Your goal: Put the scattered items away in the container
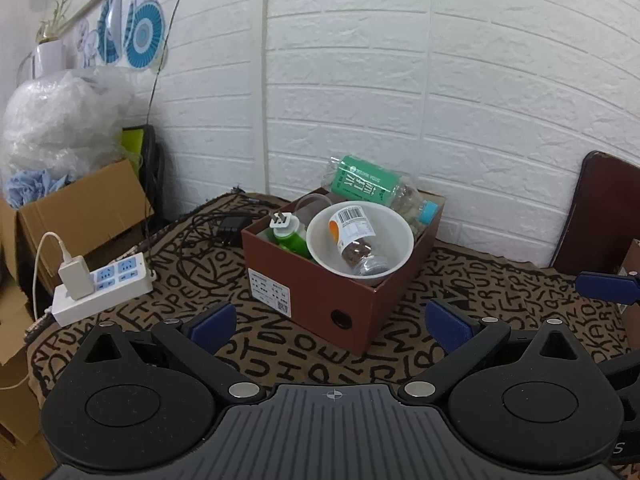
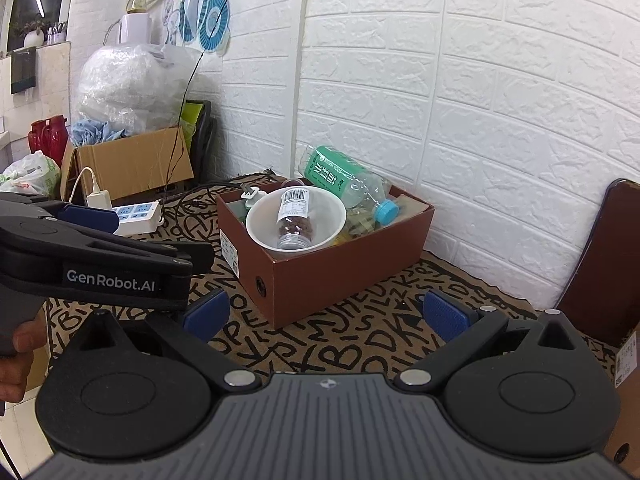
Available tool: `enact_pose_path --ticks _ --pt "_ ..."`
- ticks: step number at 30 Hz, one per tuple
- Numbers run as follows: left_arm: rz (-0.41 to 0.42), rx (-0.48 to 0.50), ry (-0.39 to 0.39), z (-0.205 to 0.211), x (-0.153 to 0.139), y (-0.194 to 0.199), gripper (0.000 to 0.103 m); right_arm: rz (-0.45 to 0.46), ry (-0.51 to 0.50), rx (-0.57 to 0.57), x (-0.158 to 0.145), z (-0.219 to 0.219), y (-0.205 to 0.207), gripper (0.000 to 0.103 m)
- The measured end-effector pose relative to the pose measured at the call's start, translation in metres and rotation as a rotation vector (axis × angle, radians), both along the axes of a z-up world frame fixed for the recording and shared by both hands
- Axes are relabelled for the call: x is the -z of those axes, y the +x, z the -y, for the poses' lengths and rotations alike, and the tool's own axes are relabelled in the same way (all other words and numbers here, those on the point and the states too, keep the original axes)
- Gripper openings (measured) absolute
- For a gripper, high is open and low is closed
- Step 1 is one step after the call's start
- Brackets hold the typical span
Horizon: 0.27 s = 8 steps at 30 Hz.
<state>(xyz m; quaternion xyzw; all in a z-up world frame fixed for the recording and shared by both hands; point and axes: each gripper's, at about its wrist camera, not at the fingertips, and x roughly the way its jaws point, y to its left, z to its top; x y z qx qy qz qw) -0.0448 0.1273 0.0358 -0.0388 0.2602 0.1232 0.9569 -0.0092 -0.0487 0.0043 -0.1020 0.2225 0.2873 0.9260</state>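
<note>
Between the left gripper point(image 1: 327, 322)'s wide-open blue pads, nothing but letter-patterned brown cloth point(image 1: 320, 360). Same for the right gripper point(image 2: 326, 316), spread apart and empty. Just ahead of both sits the brown cardboard box point(image 2: 340, 276), holding a white plastic bowl point(image 2: 260, 224), a small jar point(image 2: 294, 216) inside it, and a green-labelled clear bottle point(image 2: 340, 180) behind.

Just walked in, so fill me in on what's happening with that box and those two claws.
A person holds a claw in each hand over a patterned cloth. Both the left claw and the right claw are open and hold nothing, apart from the brown box. The box already holds a white bowl with a small jar inside, a green-labelled bottle and a charger plug. No loose task items show on the cloth.
</note>
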Motion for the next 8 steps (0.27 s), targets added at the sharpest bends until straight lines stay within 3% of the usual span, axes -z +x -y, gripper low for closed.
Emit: enact_pose_path --ticks 8 --pt "0.027 0.006 -0.003 -0.0003 0.0014 -0.0046 0.103 -0.004 -0.002 0.002 0.0016 0.0006 -0.0027 0.103"
